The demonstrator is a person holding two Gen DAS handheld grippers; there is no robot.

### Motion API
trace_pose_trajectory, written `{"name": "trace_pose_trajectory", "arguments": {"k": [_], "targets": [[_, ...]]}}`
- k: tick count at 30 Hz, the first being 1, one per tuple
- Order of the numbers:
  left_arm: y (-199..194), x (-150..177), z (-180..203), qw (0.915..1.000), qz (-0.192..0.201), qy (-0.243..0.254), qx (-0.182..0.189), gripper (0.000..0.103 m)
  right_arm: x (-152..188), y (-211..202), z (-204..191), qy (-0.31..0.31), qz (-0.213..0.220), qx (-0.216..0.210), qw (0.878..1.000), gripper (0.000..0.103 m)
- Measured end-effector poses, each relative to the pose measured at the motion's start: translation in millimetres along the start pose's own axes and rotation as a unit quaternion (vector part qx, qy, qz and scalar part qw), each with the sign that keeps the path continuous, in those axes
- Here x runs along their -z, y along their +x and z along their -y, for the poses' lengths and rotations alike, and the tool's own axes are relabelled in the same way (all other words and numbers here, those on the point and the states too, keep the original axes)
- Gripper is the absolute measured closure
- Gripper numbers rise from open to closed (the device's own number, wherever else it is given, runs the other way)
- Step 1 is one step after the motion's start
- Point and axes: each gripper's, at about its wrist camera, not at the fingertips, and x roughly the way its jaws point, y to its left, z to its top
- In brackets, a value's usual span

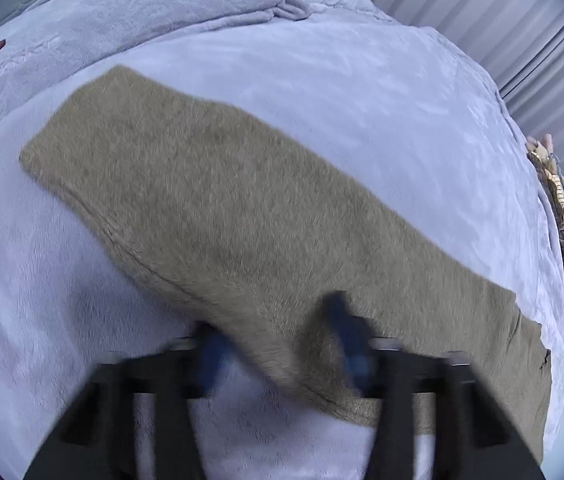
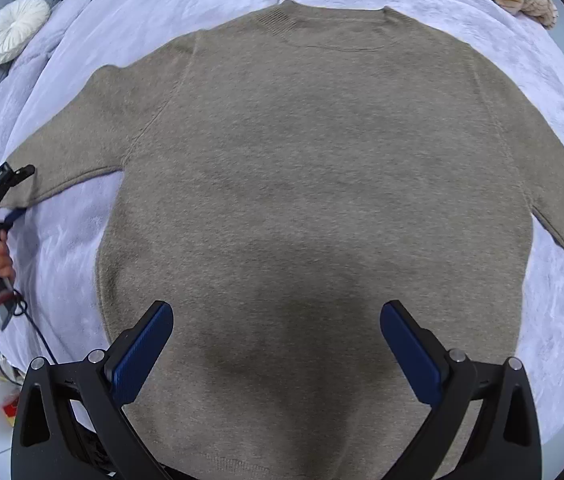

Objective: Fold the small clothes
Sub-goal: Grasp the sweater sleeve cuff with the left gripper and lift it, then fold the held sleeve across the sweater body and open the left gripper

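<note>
Folding starts with the sleeve: your left gripper seems to pinch it, though blurry; your right gripper, wide apart, waits over the sweater.

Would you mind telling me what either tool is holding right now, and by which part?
The right tool holds nothing, open above the sweater. The left tool straddles the sleeve edge, but blur hides whether it grips.
</note>
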Motion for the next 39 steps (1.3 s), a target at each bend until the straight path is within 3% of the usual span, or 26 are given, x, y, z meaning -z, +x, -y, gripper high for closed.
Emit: {"name": "trace_pose_trajectory", "arguments": {"k": [3,7,10,13,16,20,24,27,28,30,31,33,35,37,39], "targets": [[-4,11,10,0.9997,0.012,0.013,0.015,0.097,-3,0,-4,-0.009,-0.001,-0.009,1.0,0.0],[-39,15,38,0.9954,0.062,0.063,0.038,0.097,-6,-2,-3,-0.021,0.007,-0.021,1.0,0.0],[-75,25,95,0.9839,0.097,0.132,0.072,0.097,-10,-8,5,-0.02,0.017,-0.031,0.999,0.0],[-98,42,174,0.9654,0.112,0.199,0.126,0.097,-13,-19,20,-0.015,0.035,-0.044,0.998,0.0],[-94,76,268,0.9438,0.093,0.267,0.17,0.097,-15,-28,43,-0.002,0.047,-0.05,0.998,0.0],[-55,141,361,0.9179,0.034,0.352,0.179,0.097,-14,-30,89,0.043,0.054,-0.054,0.996,0.0],[-3,189,391,0.9051,-0.02,0.405,0.128,0.097,-10,-17,131,0.087,0.042,-0.049,0.994,0.0],[2,213,373,0.8962,-0.023,0.431,0.102,0.096,-8,-8,154,0.106,0.033,-0.043,0.993,0.0],[-2,216,370,0.8949,-0.021,0.435,0.098,0.088,-8,-7,158,0.108,0.033,-0.041,0.993,0.0],[-23,213,356,0.8961,-0.01,0.434,0.094,0.006,-13,-7,162,0.105,0.036,-0.036,0.993,0.0],[-40,207,345,0.9,0.014,0.425,0.094,0.0,-16,-8,161,0.1,0.04,-0.034,0.994,0.0],[-65,189,326,0.9004,0.045,0.422,0.094,0.0,-29,-13,150,0.068,0.06,-0.022,0.996,0.0],[-79,167,305,0.9078,0.059,0.408,0.079,0.0,-48,-20,121,0.003,0.098,-0.01,0.995,0.0],[-77,135,275,0.9247,0.056,0.371,0.061,0.0,-64,-23,86,-0.073,0.126,0.002,0.989,0.0],[-57,104,246,0.9413,0.039,0.334,0.022,0.0,-78,-17,40,-0.176,0.149,0.032,0.973,0.0]]}}
